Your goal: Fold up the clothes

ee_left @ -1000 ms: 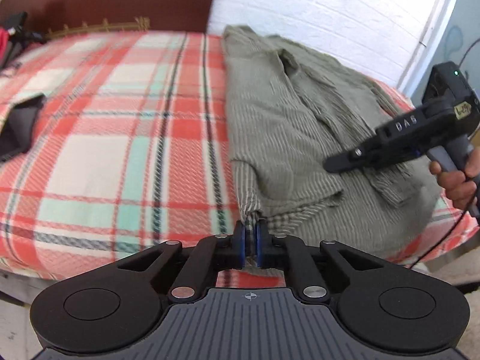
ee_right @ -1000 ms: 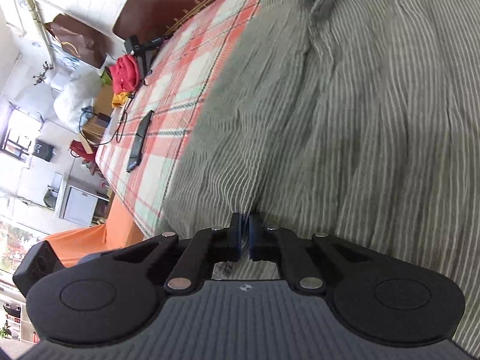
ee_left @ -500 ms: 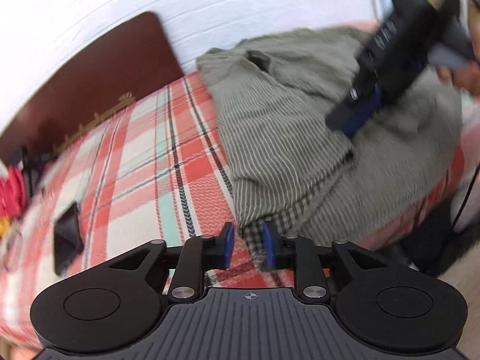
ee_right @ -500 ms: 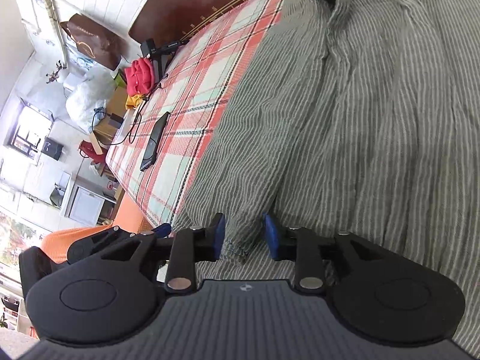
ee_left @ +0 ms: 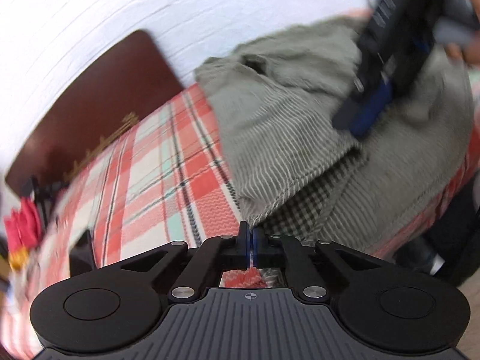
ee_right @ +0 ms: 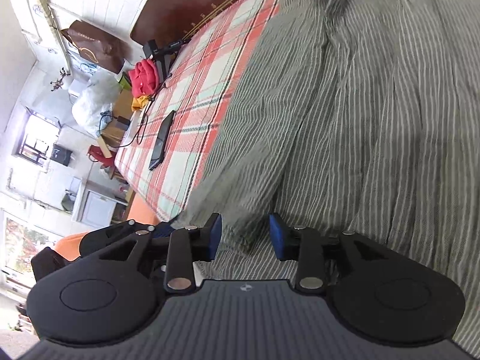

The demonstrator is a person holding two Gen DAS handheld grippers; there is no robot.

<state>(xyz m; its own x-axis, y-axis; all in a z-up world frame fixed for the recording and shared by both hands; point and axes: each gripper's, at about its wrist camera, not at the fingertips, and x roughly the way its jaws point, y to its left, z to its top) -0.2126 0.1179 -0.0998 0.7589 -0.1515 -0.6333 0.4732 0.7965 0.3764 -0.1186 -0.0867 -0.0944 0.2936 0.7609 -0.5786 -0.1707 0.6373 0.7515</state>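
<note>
The left claw (ee_left: 249, 240) is clenched on the striped shirt's (ee_left: 285, 138) hem; the right claw (ee_right: 245, 237), released above that shirt, could snag and undo its fold.

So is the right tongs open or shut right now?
Open. The right tongs show a clear gap between the blue pads, with the striped shirt lying loose between them, not pinched.
</note>
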